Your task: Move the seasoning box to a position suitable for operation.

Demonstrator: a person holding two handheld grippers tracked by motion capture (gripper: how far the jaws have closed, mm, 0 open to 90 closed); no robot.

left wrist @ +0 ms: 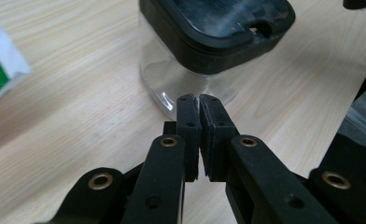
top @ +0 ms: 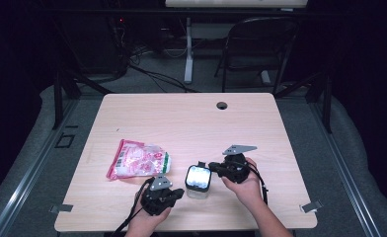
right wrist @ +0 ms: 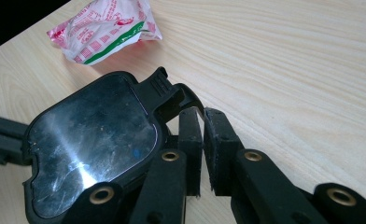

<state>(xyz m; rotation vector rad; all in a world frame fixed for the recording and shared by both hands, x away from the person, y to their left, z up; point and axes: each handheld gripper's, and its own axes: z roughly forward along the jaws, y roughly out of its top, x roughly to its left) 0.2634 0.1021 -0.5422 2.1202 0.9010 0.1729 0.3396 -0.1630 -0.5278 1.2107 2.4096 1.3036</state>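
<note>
Both fingers [left wrist: 190, 119] beside jar [left wrist: 181, 79]

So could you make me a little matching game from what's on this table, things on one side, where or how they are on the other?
Things:
1. jar
2. snack bag
3. left tool
4. round hole

Descriptions:
A. lies flat at the table's left
B. far edge of the table
C. stands between the two hands, black lid on
D. closed, tip close to clear glass

Pairs: 1-C, 2-A, 3-D, 4-B
</note>
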